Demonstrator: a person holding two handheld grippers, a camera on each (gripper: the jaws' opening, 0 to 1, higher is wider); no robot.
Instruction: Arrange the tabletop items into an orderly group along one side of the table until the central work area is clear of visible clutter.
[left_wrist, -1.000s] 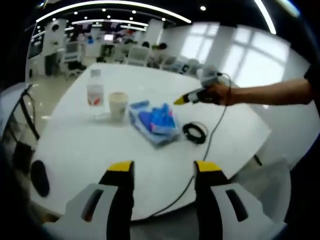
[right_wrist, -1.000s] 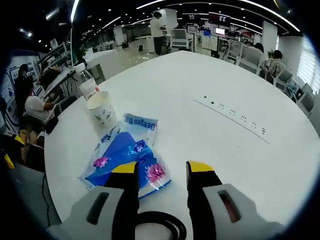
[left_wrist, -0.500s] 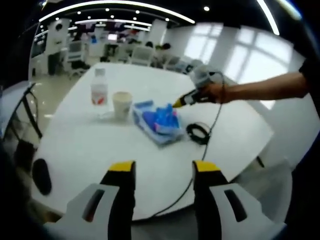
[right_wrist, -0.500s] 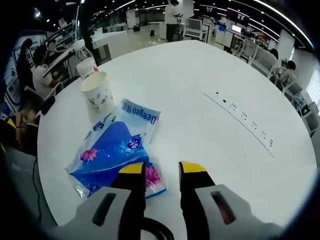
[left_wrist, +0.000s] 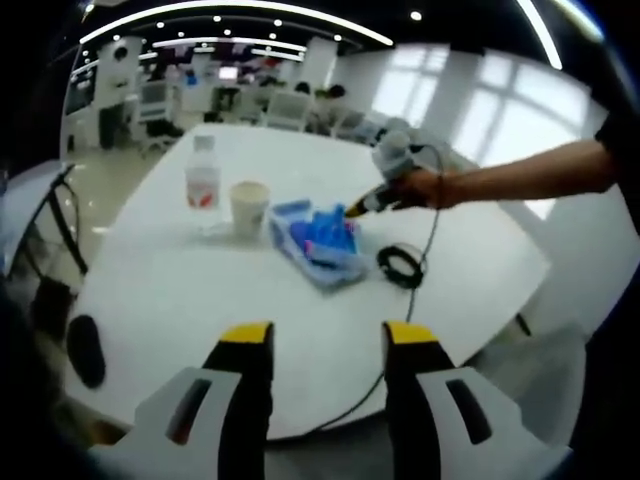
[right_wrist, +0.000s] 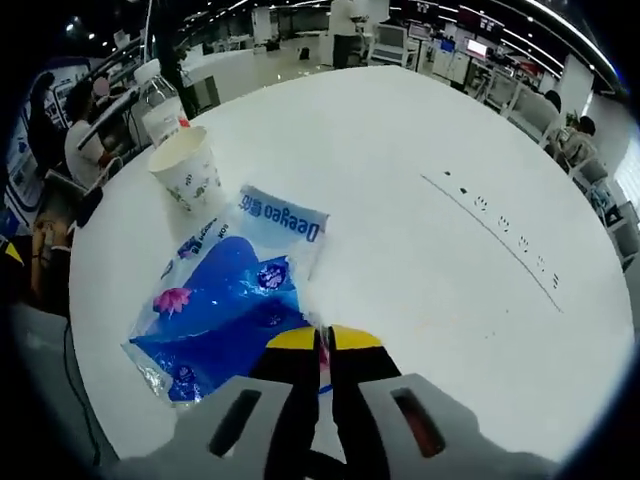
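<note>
Big white table (left_wrist: 180, 290) in an open office w/ desks and people far back. Blue plastic pack (right_wrist: 225, 310) lies on the table, near the middle-ish part, and the right gripper (right_wrist: 320, 345) has its jaws pinched almost together on the pack's near edge, so it looks like it's holding it. In the left gripper view the same right gripper (left_wrist: 362, 205) sits at the pack (left_wrist: 320, 240), held by the person's hand (left_wrist: 425, 187).

Just beside the pack: paper cup (right_wrist: 185, 170), then water bottle (right_wrist: 160, 105) right by the cup. On the other side, near the pack, a coiled black cable (left_wrist: 400, 265) w/ its cord running off the table edge. Small dark thing (left_wrist: 85, 350) lies well apart, near the table edge; can't tell what it is.

Left gripper (left_wrist: 320, 340) hangs over the near table edge, jaws wide, holding nothing.

Progress: early, I think. Cup + bottle are already close together, but pack and cable are not lined up along one side yet. Pack looks like the 1st to go.
</note>
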